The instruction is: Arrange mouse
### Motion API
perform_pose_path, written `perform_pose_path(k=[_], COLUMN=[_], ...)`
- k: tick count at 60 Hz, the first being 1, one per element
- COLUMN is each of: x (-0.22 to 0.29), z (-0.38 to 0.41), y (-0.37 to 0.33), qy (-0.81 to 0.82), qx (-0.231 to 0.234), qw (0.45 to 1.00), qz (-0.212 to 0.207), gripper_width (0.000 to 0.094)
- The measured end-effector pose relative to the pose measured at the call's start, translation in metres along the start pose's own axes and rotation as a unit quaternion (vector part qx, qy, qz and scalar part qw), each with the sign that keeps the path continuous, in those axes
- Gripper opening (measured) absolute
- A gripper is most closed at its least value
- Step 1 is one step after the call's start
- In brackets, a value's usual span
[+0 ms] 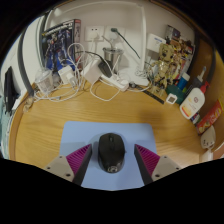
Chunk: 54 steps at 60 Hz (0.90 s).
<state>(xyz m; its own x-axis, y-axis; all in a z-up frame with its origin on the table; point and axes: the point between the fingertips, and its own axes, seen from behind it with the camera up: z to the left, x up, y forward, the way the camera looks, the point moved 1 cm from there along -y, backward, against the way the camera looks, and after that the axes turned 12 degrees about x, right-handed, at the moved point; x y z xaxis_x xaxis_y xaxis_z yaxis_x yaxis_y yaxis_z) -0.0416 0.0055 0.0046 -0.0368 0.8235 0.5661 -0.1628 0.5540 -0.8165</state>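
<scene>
Squarely at twelve o'clock from the gripper [110,163], the mouse [110,152] sits on the pad [85,135] between its parted fingers, long axis along them.

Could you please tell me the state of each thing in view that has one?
gripper: open, fingers either side of the mouse.
mouse: flat on the mouse pad, between the fingers, not gripped.
mouse pad: flat on the wooden desk.
white cables: tangled beyond the pad.
</scene>
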Motion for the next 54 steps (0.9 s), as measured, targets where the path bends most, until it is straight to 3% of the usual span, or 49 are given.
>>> perform_pose_path(k=[15, 22, 33, 54], x=[0.009, 0.029, 0.077, 0.111], z=[0.024, 0.037, 0.069, 0.109], y=[-0.093, -0.154, -0.244, -0.335], qy=[0.008, 0.016, 0.026, 0.019], qx=[-0.017, -0.038, -0.03, -0.037], qw=[0.999, 0.997, 0.988, 0.974], qz=[-0.03, -0.064, -0.151, -0.224], gripper_width=[0.0854, 0.0854, 0.0856, 0.0853])
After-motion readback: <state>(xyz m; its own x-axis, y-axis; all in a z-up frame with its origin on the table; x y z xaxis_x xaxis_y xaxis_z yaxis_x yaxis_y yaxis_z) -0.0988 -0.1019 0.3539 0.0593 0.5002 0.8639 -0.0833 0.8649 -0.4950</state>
